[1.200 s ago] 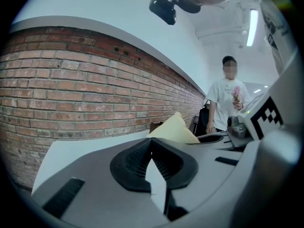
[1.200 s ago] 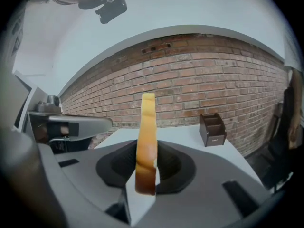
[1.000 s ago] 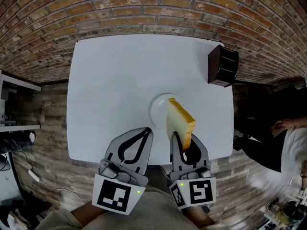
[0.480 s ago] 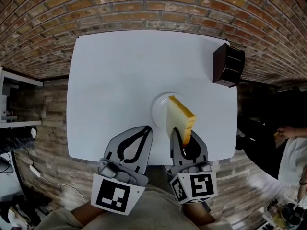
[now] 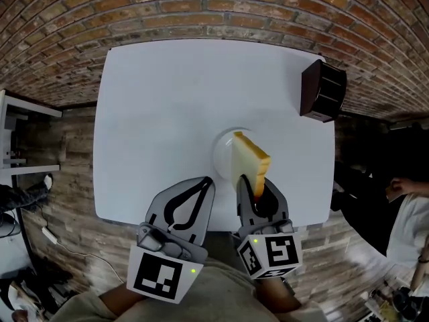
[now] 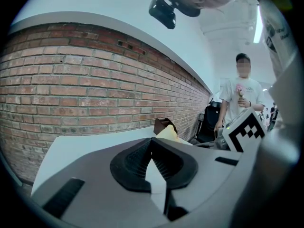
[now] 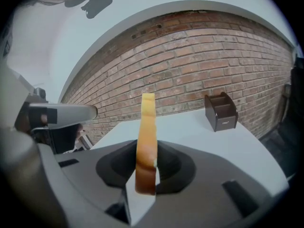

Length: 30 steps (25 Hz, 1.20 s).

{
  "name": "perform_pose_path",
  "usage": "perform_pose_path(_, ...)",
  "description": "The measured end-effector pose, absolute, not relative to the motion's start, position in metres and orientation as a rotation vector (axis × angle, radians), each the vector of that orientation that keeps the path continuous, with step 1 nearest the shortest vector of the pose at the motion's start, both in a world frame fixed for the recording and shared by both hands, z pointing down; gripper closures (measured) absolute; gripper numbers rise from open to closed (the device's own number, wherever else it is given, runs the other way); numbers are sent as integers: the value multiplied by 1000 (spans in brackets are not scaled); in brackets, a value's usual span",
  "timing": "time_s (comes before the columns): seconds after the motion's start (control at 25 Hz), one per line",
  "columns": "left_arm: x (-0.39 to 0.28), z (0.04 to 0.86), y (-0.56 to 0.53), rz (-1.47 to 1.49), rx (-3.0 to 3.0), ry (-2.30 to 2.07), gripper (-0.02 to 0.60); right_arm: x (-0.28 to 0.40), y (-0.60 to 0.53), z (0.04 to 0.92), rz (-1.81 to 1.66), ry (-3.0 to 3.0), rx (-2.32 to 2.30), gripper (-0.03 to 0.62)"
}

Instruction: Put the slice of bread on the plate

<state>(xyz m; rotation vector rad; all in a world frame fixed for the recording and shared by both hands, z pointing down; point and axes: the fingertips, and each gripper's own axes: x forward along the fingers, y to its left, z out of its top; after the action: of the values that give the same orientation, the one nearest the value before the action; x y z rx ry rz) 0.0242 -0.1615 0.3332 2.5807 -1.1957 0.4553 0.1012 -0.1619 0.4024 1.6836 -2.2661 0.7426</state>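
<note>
My right gripper (image 5: 251, 188) is shut on a slice of bread (image 5: 248, 163) that stands on edge, yellow crust up. In the head view the slice hangs over the near part of the small white plate (image 5: 224, 147) at the table's front middle. In the right gripper view the bread (image 7: 146, 144) rises edge-on between the two pads. My left gripper (image 5: 206, 184) hovers left of the plate near the front edge, jaws together and nothing in them; in its own view the fingertips (image 6: 153, 146) meet.
The white table (image 5: 167, 106) stands against a brick wall. A dark brown box holder (image 5: 323, 90) sits at the table's far right corner, also seen as the brown holder (image 7: 220, 111). A person (image 6: 240, 96) stands off to the right.
The right gripper has sunk a little with the bread, which now hangs lower over the plate. The left gripper has stayed put.
</note>
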Motion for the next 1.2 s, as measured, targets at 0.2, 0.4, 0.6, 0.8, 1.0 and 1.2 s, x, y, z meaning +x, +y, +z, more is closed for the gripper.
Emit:
perform_pose_path(0.2,24,337,-163,460,2569,-1204,572,100,-164,416,781,-2262,1663,499)
perform_pose_path(0.4,23,338,-164,459,2558,-1206,572,98,-167,425,818,-2260,1649,499)
perform_pose_path(0.6,23,340,-165,458,2555,-1206,572,94,-170,433,833,-2257,1631,499)
perform_pose_path(0.8,23,343,-165,464,2553,-1199,572,91,-175,441,848,-2251,1621,499)
perform_pose_path(1.0,24,344,-166,470,2555,-1194,572,91,-176,452,880,-2240,1605,499)
perform_pose_path(1.2,22,347,-167,476,2549,-1198,572,89,-179,457,917,-2237,1602,499)
